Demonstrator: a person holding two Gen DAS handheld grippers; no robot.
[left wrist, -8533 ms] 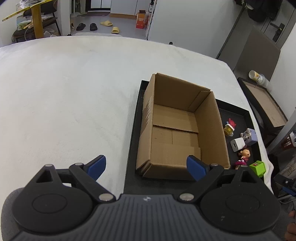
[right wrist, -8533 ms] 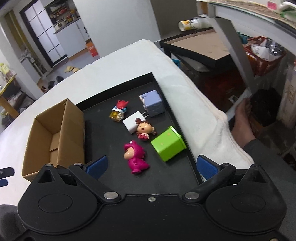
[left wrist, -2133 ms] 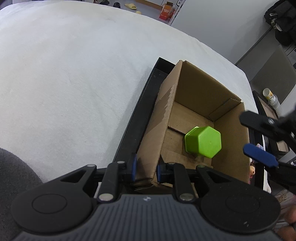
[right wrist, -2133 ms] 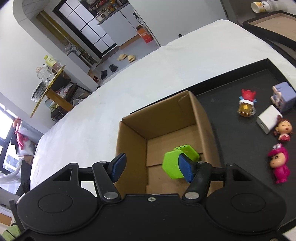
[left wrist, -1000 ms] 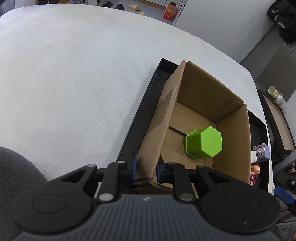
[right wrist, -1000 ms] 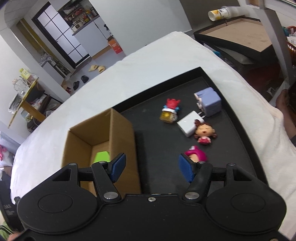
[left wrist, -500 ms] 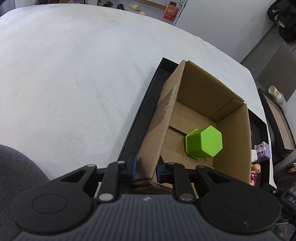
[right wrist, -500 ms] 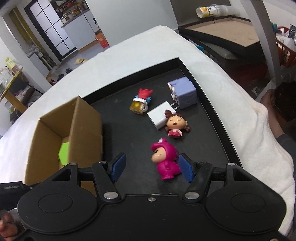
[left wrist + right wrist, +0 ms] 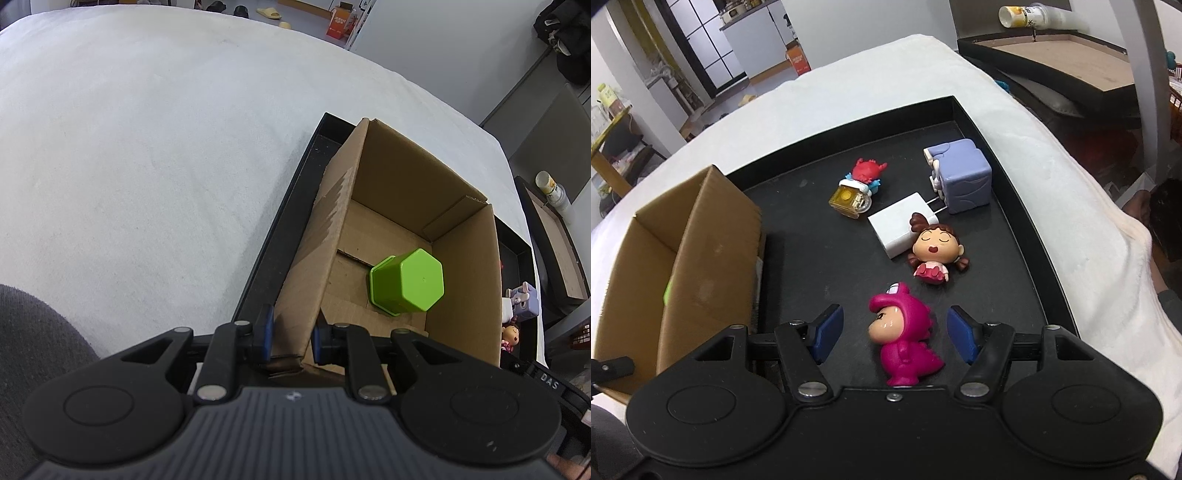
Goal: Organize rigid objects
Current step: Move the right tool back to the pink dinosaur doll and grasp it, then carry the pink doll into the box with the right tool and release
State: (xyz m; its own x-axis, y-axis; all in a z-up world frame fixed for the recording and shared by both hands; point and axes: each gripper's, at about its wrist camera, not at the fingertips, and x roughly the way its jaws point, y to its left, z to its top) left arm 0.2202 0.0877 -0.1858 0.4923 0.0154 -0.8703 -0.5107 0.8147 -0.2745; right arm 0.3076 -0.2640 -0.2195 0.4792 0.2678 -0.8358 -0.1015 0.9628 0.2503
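Note:
My left gripper [image 9: 291, 338] is shut on the near corner wall of the cardboard box [image 9: 399, 192], which stands on the black tray [image 9: 280, 229]. A green hexagonal cup [image 9: 408, 282] lies upside down inside the box. In the right wrist view, a magenta dinosaur-suit figurine [image 9: 903, 341] lies on the tray [image 9: 812, 258] between the blue pads of my right gripper [image 9: 894, 336], which is open; the pads stand clear of it on both sides. The box [image 9: 701, 254] is to the left.
Beyond the magenta figurine lie a doll with brown pigtails [image 9: 934, 251], a white charger [image 9: 897, 229], a lilac cube charger [image 9: 960, 177] and a small red-topped figure [image 9: 858, 186]. White cloth [image 9: 147, 147] covers the table. A person's hand [image 9: 1145, 210] is at the right edge.
My right gripper has come down toward the tray, so the magenta figurine now lies between its pads. The left gripper and box have not moved.

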